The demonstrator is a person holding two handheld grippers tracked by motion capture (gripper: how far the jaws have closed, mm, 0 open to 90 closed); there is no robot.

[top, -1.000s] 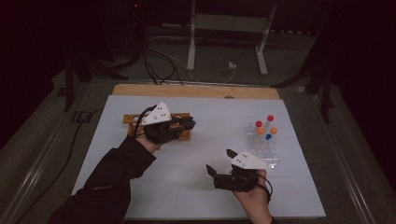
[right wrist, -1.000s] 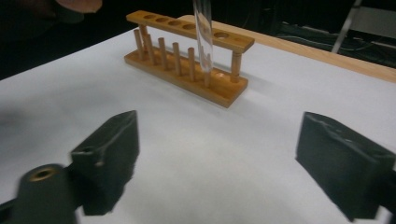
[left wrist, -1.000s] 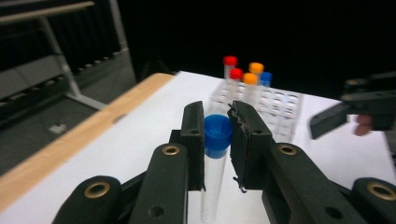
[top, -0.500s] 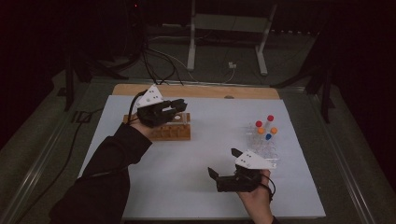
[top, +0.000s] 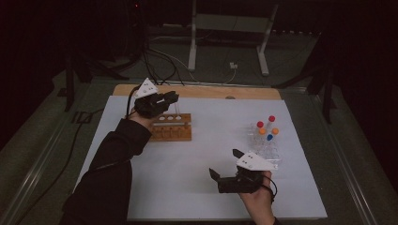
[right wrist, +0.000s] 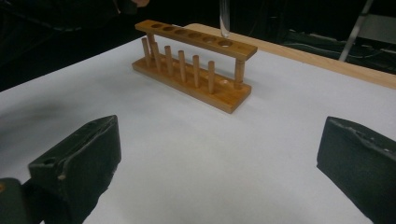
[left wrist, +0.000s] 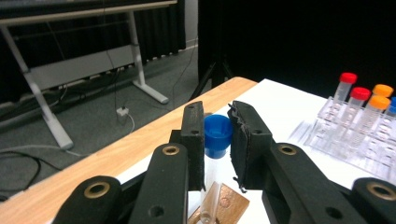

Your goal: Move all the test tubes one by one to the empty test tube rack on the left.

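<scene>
Holding the clear blue-capped plastic tube (left wrist: 217, 136) just under its cap, my left claw (left wrist: 215, 130) clamped over the wooden rack's (top: 170, 127) far-right hole; light, slippery, so grip stays firm

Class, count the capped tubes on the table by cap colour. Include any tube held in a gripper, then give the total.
Red-capped tubes: 2
Orange-capped tubes: 2
Blue-capped tubes: 2 (one clamped in the left gripper, one in the clear rack)
Total: 6
</scene>
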